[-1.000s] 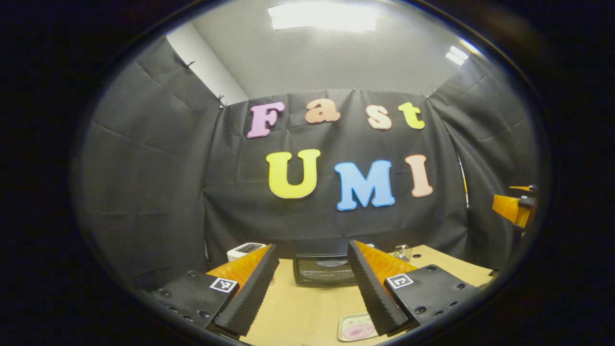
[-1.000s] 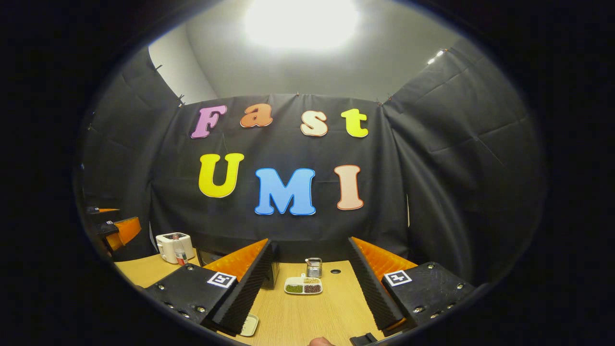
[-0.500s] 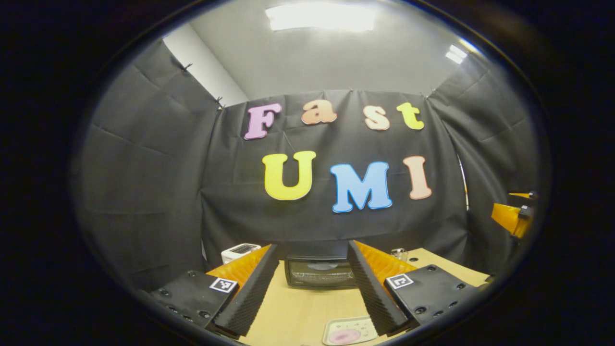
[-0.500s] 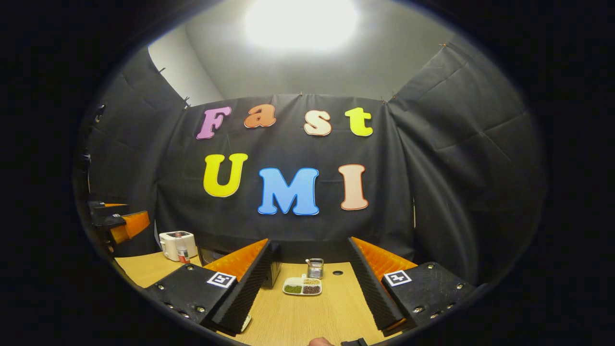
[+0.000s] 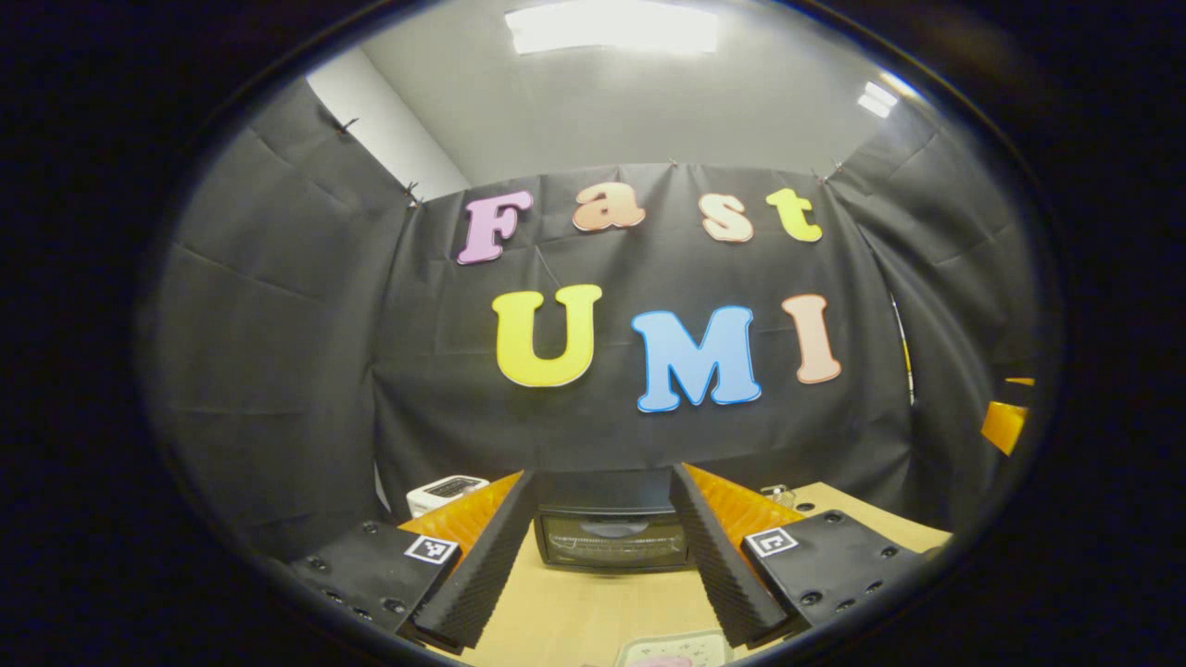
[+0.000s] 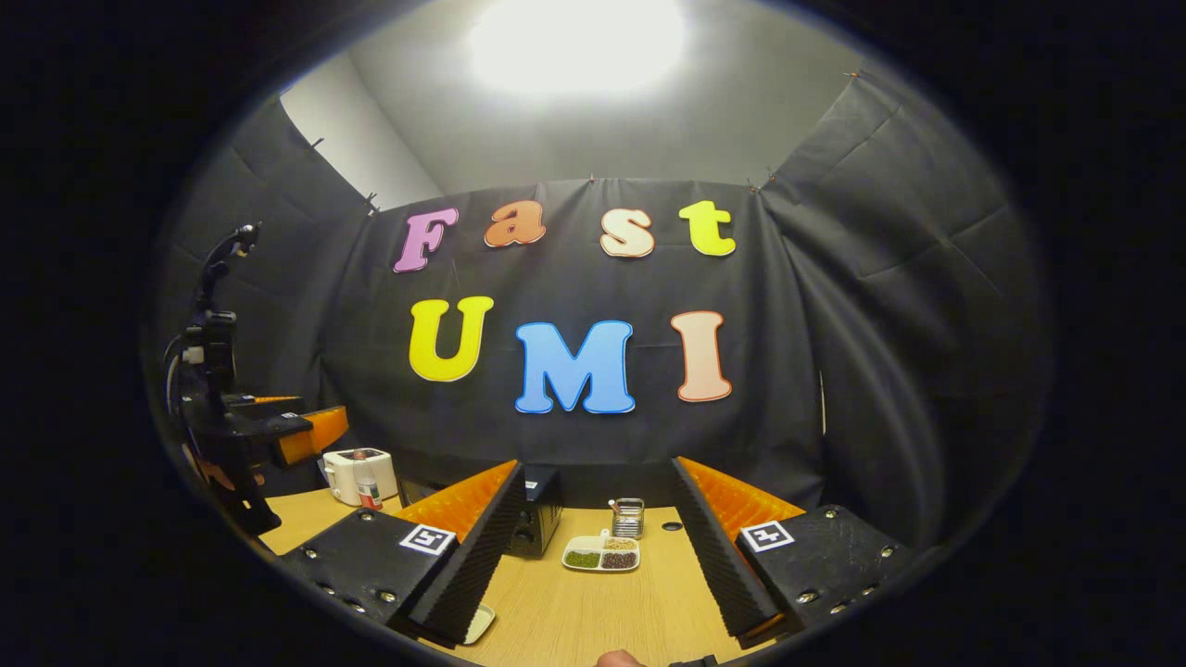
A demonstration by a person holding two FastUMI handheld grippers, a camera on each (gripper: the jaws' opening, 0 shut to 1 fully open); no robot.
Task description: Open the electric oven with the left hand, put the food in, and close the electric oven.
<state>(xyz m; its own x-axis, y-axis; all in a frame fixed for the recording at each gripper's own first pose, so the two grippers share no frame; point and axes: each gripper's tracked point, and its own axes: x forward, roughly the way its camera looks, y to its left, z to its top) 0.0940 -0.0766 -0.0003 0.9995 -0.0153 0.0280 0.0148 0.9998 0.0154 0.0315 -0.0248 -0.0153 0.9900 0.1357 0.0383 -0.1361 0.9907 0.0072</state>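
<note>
The black electric oven [image 5: 611, 535] stands at the back of the wooden table [image 5: 593, 611], its glass door closed. My left gripper [image 5: 602, 474] is open and lined up with it, a short way in front, holding nothing. A pale food tray [image 5: 669, 651] with a pink item peeks in below the fingers. My right gripper [image 6: 598, 466] is open over the table with nothing in it. In the right gripper view the oven's side [image 6: 539, 523] shows behind one finger, the tray's corner [image 6: 480, 622] lies low, and the left gripper [image 6: 278, 434] hangs at the left.
A white toaster [image 5: 447, 491] [image 6: 358, 474] sits left of the oven. A divided dish of beans [image 6: 602, 556] and a metal holder [image 6: 628, 517] stand right of it. The right gripper [image 5: 1005, 421] shows at the far right edge. Black cloth walls close the table's back and sides.
The left gripper has moved toward the oven, which now looks larger and centred between its fingers; the tray slid toward the bottom edge. The right gripper's view swung left, showing more of the left gripper.
</note>
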